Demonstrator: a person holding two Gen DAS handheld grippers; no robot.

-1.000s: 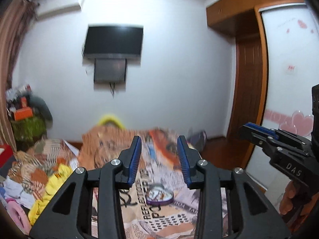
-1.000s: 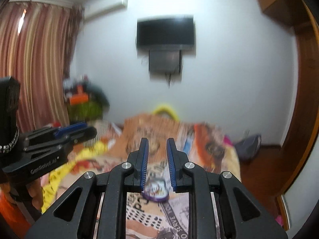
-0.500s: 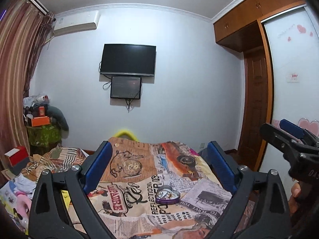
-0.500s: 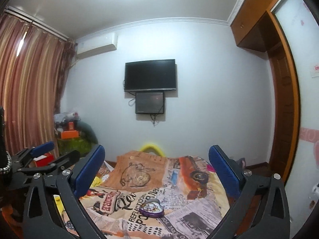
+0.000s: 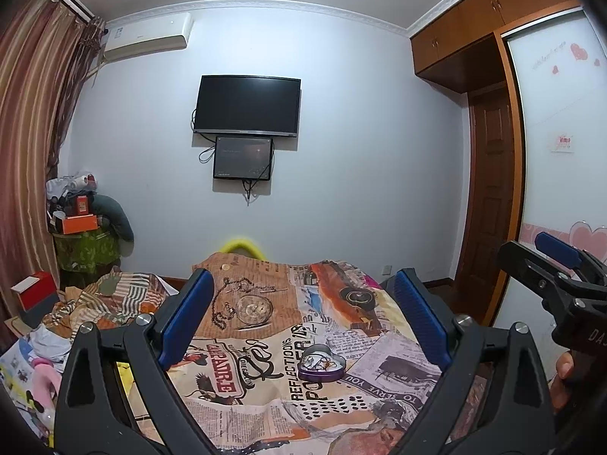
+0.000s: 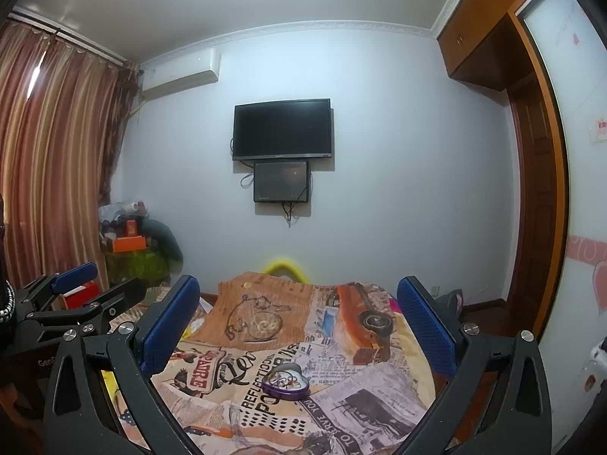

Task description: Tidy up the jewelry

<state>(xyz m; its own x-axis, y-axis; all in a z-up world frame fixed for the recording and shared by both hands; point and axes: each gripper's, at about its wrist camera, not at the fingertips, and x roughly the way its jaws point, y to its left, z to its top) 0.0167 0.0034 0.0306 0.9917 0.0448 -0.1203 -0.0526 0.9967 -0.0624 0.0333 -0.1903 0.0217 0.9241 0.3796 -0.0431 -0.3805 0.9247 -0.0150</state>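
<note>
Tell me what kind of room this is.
A bedroom, most likely. A bed under a newspaper-print cover fills the foreground, a television hangs on the far wall, and a built-in wardrobe runs along the right side. A heart-shaped jewelry tin sits on the bed.

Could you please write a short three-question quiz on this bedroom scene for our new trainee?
1. True or false: the left tongs are shut on the heart-shaped tin.
2. What does the tin rest on? A) wooden floor B) printed bedspread C) red box
3. Fill in: both screens on the wall, the television and the small monitor, hang ____ the bed.

Key: 1 false, both the left and right tongs stand open and empty; 2 B; 3 above.
</note>
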